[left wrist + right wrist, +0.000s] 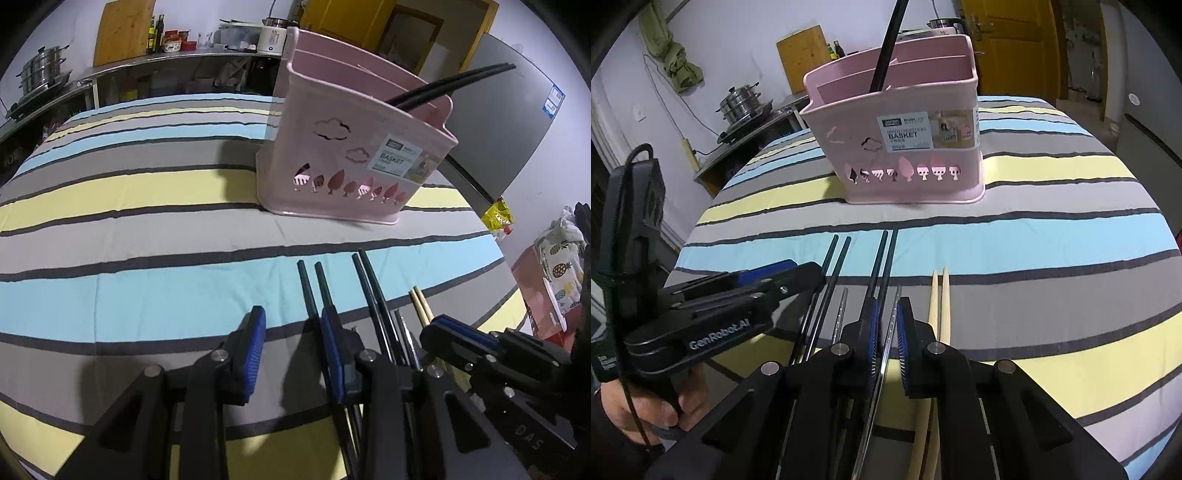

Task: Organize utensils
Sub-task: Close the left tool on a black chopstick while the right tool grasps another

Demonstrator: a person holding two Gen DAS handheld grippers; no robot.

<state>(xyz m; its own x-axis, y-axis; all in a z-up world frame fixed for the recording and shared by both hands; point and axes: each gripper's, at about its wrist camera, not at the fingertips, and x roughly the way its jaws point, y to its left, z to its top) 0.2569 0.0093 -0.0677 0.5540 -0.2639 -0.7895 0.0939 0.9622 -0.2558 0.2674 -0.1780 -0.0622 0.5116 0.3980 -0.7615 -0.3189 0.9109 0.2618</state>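
The left gripper (pixel 293 350) hangs low over the striped cloth (pixel 147 229) on the worktop, its blue-padded fingers (pixel 255 343) spread wide with nothing between them; the right-hand pad sits over the nearest of the dark chopsticks (pixel 312 295), though whether it touches cannot be told. Ahead of and just right of these fingers more dark chopsticks fan out on the cloth, then a thin metal stick (pixel 406 336), then the pale wooden pair (pixel 421 304). The right gripper (pixel 886 345) has its fingers (pixel 905 347) drawn narrow around a thin metal stick (pixel 891 325), the pads close on either side of it; contact is not clear. Left of these fingers lie the dark chopsticks (pixel 879 266) and another metal stick (pixel 841 314); just right lie the wooden chopsticks (pixel 940 306). Well ahead of both grippers stands the pink basket (pixel 905 122), upright, with one black pair (pixel 886 48) leaning out of a compartment.
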